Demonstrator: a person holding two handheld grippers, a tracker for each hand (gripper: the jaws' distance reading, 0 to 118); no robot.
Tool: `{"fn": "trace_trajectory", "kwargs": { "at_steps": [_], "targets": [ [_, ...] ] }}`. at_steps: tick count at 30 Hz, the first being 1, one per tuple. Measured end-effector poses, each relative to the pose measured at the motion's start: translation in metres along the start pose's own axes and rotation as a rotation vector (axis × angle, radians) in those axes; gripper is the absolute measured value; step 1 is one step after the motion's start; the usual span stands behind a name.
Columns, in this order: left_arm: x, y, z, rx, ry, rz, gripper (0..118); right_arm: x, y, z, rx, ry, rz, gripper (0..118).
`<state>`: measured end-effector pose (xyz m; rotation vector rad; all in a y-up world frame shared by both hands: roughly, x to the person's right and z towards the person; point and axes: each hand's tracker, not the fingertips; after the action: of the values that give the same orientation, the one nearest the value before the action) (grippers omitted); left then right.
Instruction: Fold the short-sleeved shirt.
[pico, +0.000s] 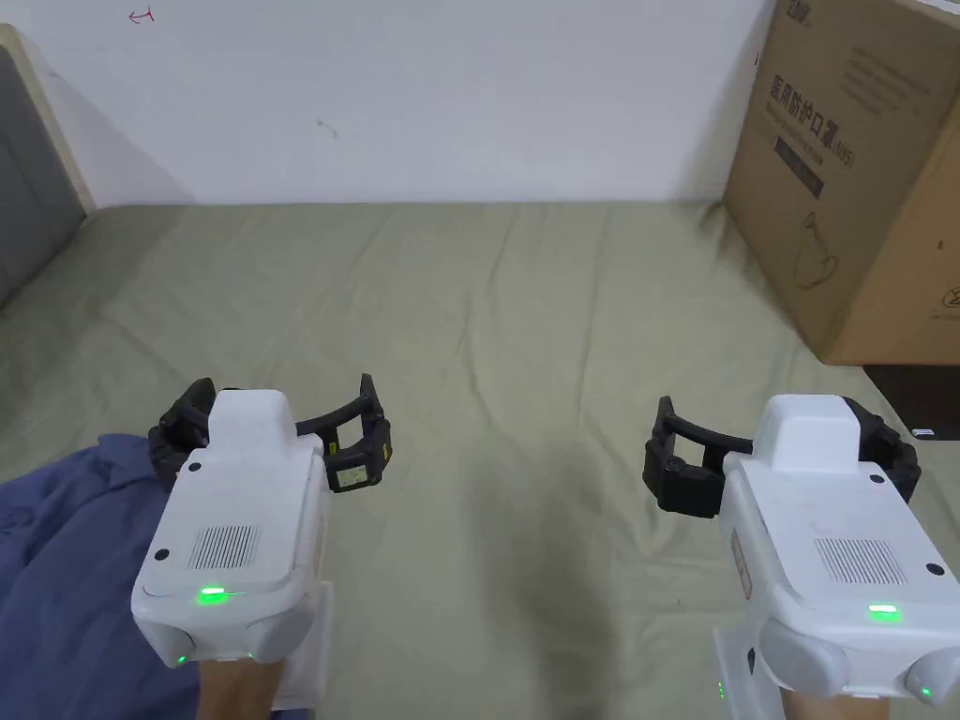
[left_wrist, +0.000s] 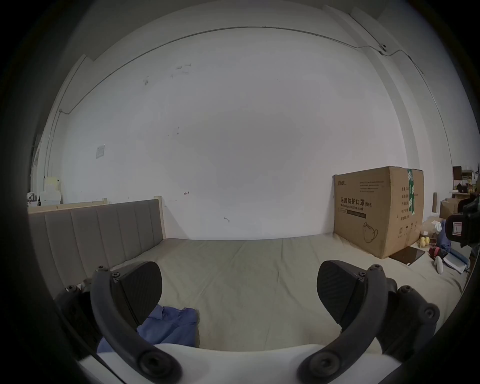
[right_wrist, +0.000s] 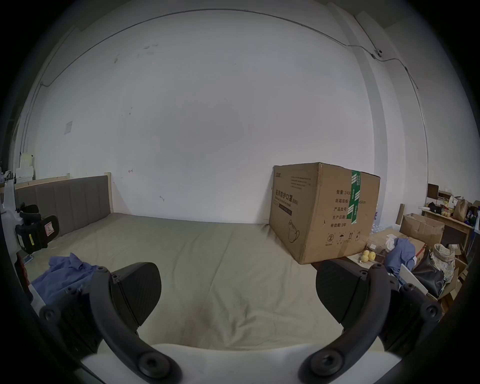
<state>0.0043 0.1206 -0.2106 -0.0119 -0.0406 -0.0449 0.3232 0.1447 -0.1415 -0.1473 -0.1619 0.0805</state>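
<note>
A crumpled blue shirt (pico: 66, 562) lies bunched at the near left of the olive bed sheet (pico: 506, 309). My left gripper (pico: 272, 427) hovers open just right of the shirt's far edge, nothing between its jaws. In the left gripper view the shirt (left_wrist: 171, 327) lies below and partly behind the left jaw, and the left gripper (left_wrist: 239, 293) stands wide open. My right gripper (pico: 778, 450) is open over bare sheet at the near right, well apart from the shirt. The right gripper view has the right gripper (right_wrist: 237, 291) open and the shirt (right_wrist: 65, 272) far left.
A large cardboard box (pico: 853, 169) stands on the bed's far right corner against the white wall. A grey padded headboard (pico: 33, 187) bounds the left side. A dark flat object (pico: 914, 398) lies beside the box. Clutter sits off the bed (right_wrist: 426, 249) to the right.
</note>
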Motion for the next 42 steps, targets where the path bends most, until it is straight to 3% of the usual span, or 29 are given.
{"fn": "trace_trajectory", "kwargs": {
  "at_steps": [42],
  "targets": [
    [-0.0042, 0.0022, -0.0006, -0.009, -0.020, 0.000, 118, 0.0017, 0.0038, 0.0004, -0.017, 0.013, -0.014, 116]
  ]
}}
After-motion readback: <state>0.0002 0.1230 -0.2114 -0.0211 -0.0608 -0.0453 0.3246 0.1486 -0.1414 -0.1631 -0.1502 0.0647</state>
